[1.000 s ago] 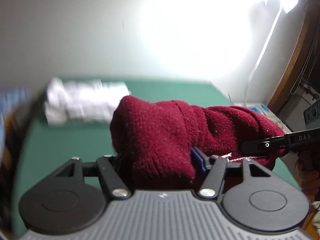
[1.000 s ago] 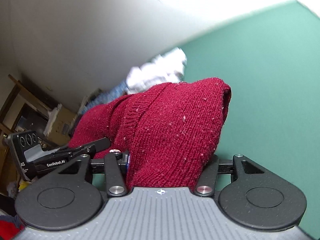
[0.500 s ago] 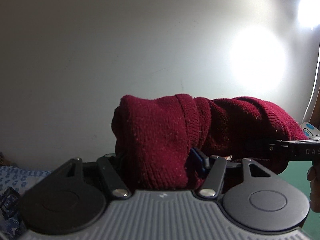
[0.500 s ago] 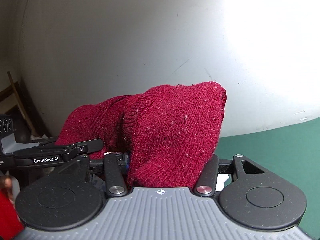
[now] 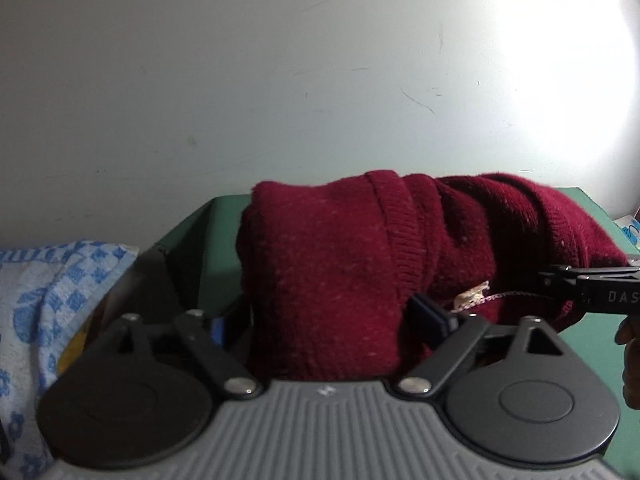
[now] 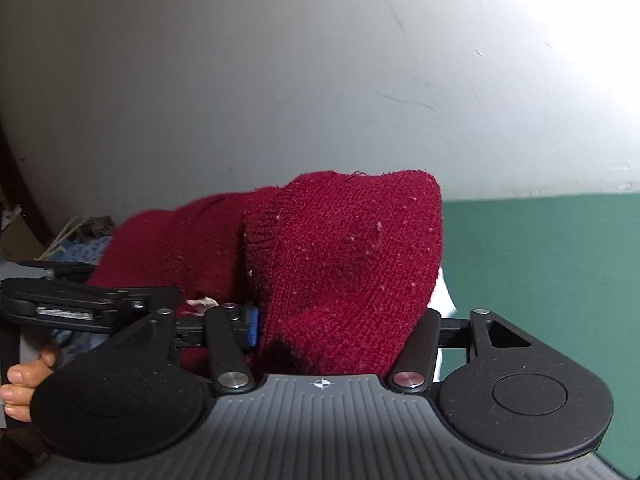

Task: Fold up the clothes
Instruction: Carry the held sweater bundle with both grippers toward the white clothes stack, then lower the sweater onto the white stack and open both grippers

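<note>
A folded dark red knit sweater [image 5: 328,264] hangs between both grippers, just above the green table [image 5: 580,344]. In the left wrist view my left gripper [image 5: 328,320] has its jaws opening. Its left blue pad stands clear of the cloth, and the right pad still touches it. In the right wrist view the sweater [image 6: 348,272] fills the gap of my right gripper [image 6: 340,320]. Those jaws are opening too, with the blue pad still against the knit. A finger [image 5: 580,284] of the right gripper grips the far end of the sweater.
A blue-and-white checked towel [image 5: 40,300] lies past the table's left edge. A white wall stands close behind. A blue patterned cloth [image 6: 84,248] and a bit of white cloth [image 6: 444,292] lie near the sweater. A person's hand [image 6: 24,384] holds the left gripper's handle.
Both grippers carried the sweater sideways and lower, toward the table's left end by the wall. The left jaws spread wide and one pad came off the cloth; the right jaws widened slightly.
</note>
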The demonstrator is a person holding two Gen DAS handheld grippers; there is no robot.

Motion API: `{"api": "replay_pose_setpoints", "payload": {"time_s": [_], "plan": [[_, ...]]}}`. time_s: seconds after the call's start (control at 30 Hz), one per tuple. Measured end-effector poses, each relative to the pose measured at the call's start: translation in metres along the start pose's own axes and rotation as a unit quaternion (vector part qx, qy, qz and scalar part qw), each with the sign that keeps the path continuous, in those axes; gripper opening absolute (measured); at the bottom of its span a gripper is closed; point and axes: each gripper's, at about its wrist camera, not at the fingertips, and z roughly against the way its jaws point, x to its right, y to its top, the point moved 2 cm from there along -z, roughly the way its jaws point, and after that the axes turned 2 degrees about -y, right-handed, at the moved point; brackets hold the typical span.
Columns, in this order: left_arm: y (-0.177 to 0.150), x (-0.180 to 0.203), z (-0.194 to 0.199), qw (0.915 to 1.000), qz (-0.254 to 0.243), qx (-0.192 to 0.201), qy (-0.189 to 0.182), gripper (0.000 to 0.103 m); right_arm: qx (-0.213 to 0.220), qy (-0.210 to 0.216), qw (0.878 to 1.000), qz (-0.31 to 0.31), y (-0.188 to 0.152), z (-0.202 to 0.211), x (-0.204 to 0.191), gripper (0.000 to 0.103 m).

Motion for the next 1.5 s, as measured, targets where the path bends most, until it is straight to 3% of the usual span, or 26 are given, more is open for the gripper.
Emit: {"api": "replay_pose_setpoints", "payload": {"time_s": [0.13,0.27,0.33,0.4,0.47,0.5,0.57,0.67,0.73,0.8,0.87,0.9,0.97,1.07,1.13,1.17,1.27,1.3,1.37,1.43,1.5], "plan": [[0.002,-0.013,-0.002,0.9996,-0.002,0.013,-0.023,0.093,-0.022,0.03,0.998,-0.045,-0.006,0.008,0.022,0.073],[-0.007,-0.029,0.032,0.9986,-0.009,0.048,-0.019,0.092,-0.023,0.057,0.997,-0.04,0.004,0.039,0.04,0.074],[-0.014,-0.029,0.065,0.9973,-0.011,0.072,-0.011,0.091,0.007,0.066,0.996,-0.051,0.007,0.067,0.054,0.076],[-0.01,-0.033,0.099,0.9935,0.002,0.113,-0.012,0.091,0.067,0.049,0.994,-0.07,0.017,0.091,0.069,0.077],[0.002,-0.026,0.128,0.9864,0.009,0.163,-0.02,0.097,0.122,0.026,0.989,-0.08,0.026,0.109,0.079,0.075],[0.011,-0.02,0.131,0.9839,0.01,0.177,-0.02,0.101,0.129,0.013,0.989,-0.068,0.03,0.109,0.076,0.072],[0.029,-0.005,0.124,0.981,0.012,0.187,-0.05,0.101,0.131,-0.021,0.991,-0.034,0.035,0.1,0.063,0.055],[0.044,0.021,0.082,0.9829,0.019,0.177,-0.048,0.092,0.133,-0.086,0.987,0.031,0.034,0.074,0.037,0.047],[0.041,0.031,0.043,0.9886,0.018,0.149,-0.001,0.074,0.139,-0.127,0.978,0.088,0.027,0.051,0.02,0.047],[0.037,0.04,0.004,0.9913,0.016,0.121,0.047,0.07,0.136,-0.149,0.97,0.136,0.019,0.027,0.008,0.047],[0.017,0.039,-0.024,0.9938,-0.003,0.085,0.072,0.074,0.132,-0.164,0.964,0.163,0.01,0.006,0.0,0.045],[0.006,0.037,-0.029,0.9925,-0.006,0.088,0.085,0.077,0.126,-0.16,0.967,0.156,0.004,0.0,0.0,0.043],[-0.007,0.029,-0.027,0.9928,0.007,0.095,0.074,0.082,0.11,-0.13,0.976,0.136,-0.008,-0.008,-0.002,0.03],[-0.017,0.018,-0.022,0.9935,0.033,0.096,0.052,0.086,0.119,-0.127,0.976,0.13,-0.022,-0.01,-0.001,0.03],[-0.025,0.019,-0.028,0.9927,0.029,0.099,0.062,0.101,0.134,-0.147,0.968,0.154,-0.035,-0.023,-0.017,0.03],[-0.026,0.017,-0.03,0.9933,0.046,0.089,0.057,0.102,0.137,-0.152,0.966,0.156,-0.036,-0.029,-0.022,0.03],[-0.022,0.015,-0.023,0.9934,0.077,0.074,0.041,0.102,0.13,-0.142,0.971,0.139,-0.027,-0.036,-0.021,0.031],[-0.018,0.015,-0.017,0.9933,0.084,0.071,0.037,0.095,0.124,-0.132,0.974,0.132,-0.023,-0.035,-0.019,0.031],[-0.003,0.028,0.005,0.9936,0.032,0.094,0.053,0.089,0.129,-0.117,0.978,0.113,-0.011,-0.017,-0.013,0.034],[0.004,0.04,0.033,0.99,0.002,0.12,0.074,0.087,0.163,-0.108,0.978,0.075,0.001,0.018,-0.008,0.044],[0.002,0.046,0.073,0.9849,0.002,0.155,0.077,0.096,0.211,-0.117,0.97,0.033,0.0,0.068,-0.003,0.067]]}}
